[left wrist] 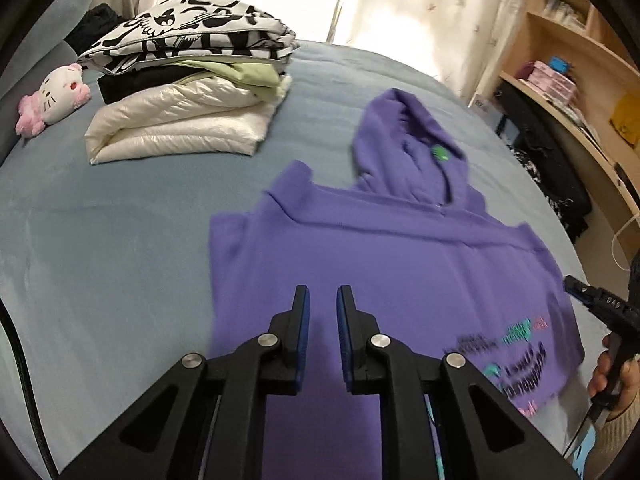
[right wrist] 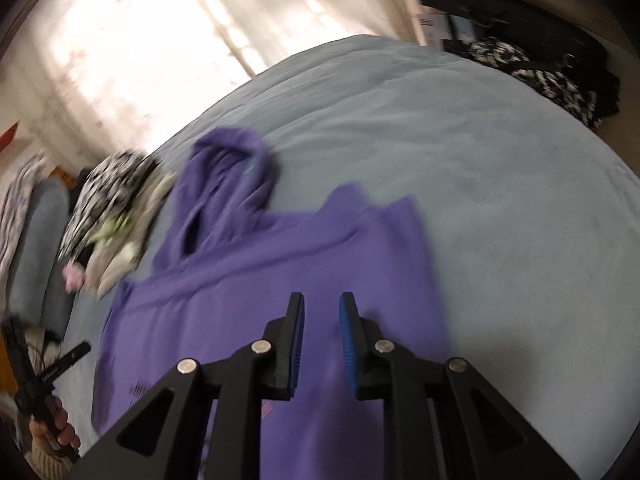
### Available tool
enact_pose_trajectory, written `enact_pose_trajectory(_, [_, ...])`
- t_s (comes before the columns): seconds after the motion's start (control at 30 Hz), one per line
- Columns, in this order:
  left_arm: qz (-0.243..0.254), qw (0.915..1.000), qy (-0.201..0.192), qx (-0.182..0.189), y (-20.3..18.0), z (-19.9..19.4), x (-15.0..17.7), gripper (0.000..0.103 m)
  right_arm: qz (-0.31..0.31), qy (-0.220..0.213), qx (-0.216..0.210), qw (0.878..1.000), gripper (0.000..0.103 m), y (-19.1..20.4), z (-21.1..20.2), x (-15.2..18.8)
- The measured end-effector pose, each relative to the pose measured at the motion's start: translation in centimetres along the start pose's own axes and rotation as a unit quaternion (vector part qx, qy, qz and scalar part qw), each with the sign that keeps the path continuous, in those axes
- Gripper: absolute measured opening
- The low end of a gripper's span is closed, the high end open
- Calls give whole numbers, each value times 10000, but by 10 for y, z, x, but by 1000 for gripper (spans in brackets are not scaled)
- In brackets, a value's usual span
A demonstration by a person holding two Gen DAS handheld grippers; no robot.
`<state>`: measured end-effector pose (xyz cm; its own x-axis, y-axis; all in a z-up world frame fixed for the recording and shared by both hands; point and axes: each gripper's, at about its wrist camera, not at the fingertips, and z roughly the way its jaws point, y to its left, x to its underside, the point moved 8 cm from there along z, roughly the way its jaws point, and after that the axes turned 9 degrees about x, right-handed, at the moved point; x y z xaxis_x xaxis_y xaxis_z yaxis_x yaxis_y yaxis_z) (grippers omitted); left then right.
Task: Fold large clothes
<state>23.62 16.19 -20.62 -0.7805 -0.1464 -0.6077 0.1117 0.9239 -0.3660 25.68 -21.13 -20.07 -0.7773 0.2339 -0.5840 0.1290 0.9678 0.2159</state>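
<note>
A purple hoodie [left wrist: 400, 260] lies flat on the light blue bed [left wrist: 100, 260], hood pointing away, sleeves folded in, printed text near its hem at the right. My left gripper [left wrist: 323, 300] hovers open and empty over the hoodie's lower middle. The hoodie also shows in the right wrist view [right wrist: 280, 280], blurred by motion. My right gripper [right wrist: 322, 308] is open and empty above the hoodie's right part. The right gripper also shows at the left wrist view's right edge [left wrist: 576, 290], and the left gripper at the right wrist view's left edge [right wrist: 78, 350].
A stack of folded clothes [left wrist: 188, 80] with a white puffer jacket at the bottom stands at the bed's far left. A pink and white plush toy [left wrist: 52, 98] lies beside it. Wooden shelves [left wrist: 580, 60] and dark clothing [left wrist: 560, 192] stand along the right. Curtains hang behind the bed.
</note>
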Motion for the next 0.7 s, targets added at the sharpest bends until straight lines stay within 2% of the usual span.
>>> enact_pose_trajectory(0.1, [103,9993,-92,-354,-2,-1,19,12,-342,-51,-58,9994,18,26,-6,24])
enact_pose_trajectory(0.23, [-282,9971,161,-693,24,7,47,12,-709,120,13,9974,18,41,1,47])
enact_pose_trajectory(0.27, [-307,9962,179,-791,31,7,52,11,-724,174,107,9972,18,37,4,50])
enact_pose_trajectory(0.37, [-485,9958,129,-772,45,1,57,11,-554,205,437,9973,18,9,8,52])
enact_pose_trajectory(0.47, [-576,9947,90,-847,55,-5,59,11,-115,37,1016,9948,17,-43,1,48])
enact_pose_trajectory(0.57, [-611,9947,66,-826,58,-5,63,11,352,-79,976,9946,14,-77,-11,48])
enact_pose_trajectory(0.7, [-499,9936,54,-1012,53,-3,63,11,294,-161,1121,9931,14,-82,-18,52])
